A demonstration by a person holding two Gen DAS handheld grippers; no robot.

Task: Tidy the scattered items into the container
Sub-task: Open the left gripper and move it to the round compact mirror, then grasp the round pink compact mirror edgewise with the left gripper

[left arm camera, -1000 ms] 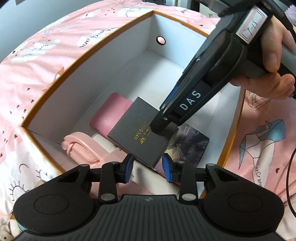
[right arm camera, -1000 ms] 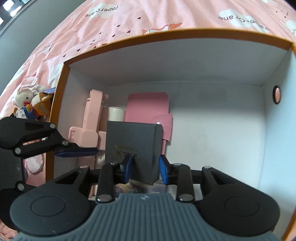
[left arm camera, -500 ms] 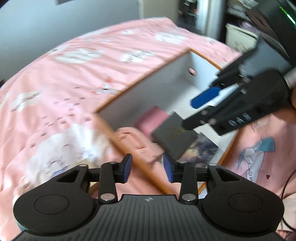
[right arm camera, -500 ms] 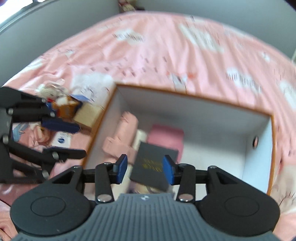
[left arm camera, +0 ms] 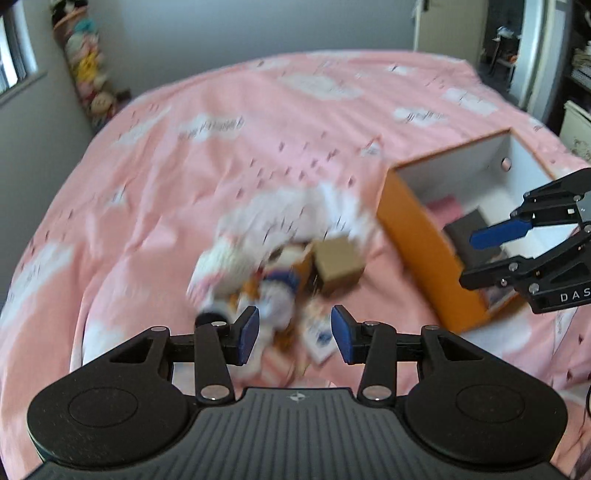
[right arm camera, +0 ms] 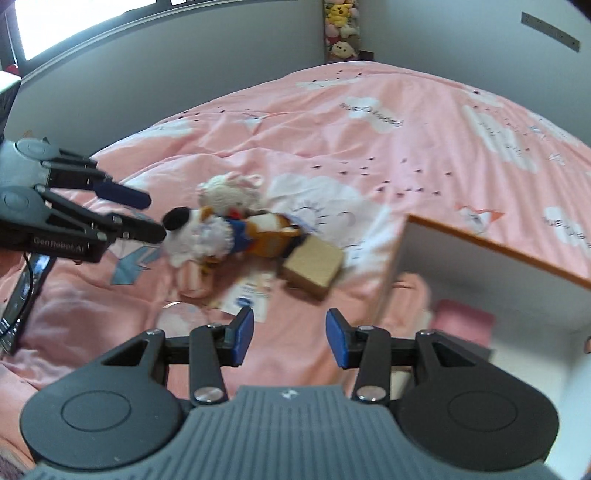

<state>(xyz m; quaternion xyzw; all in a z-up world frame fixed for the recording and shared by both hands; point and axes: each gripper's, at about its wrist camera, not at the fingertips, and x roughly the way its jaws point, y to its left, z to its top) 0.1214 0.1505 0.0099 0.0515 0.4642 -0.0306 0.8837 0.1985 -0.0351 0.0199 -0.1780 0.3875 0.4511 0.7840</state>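
Both claws out of box — toy pile just ahead

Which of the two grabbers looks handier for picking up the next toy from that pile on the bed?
Probably the left. In the right wrist view the left gripper hangs open right beside the duck plush, while the right gripper, also open and empty, sits nearer the cardboard box and the orange container.

Bedroom: pink-sheeted bed, plush toys

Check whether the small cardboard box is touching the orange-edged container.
Apart. In the right wrist view a strip of pink bedsheet shows between the cardboard box and the container wall; the left wrist view agrees, though blurred.
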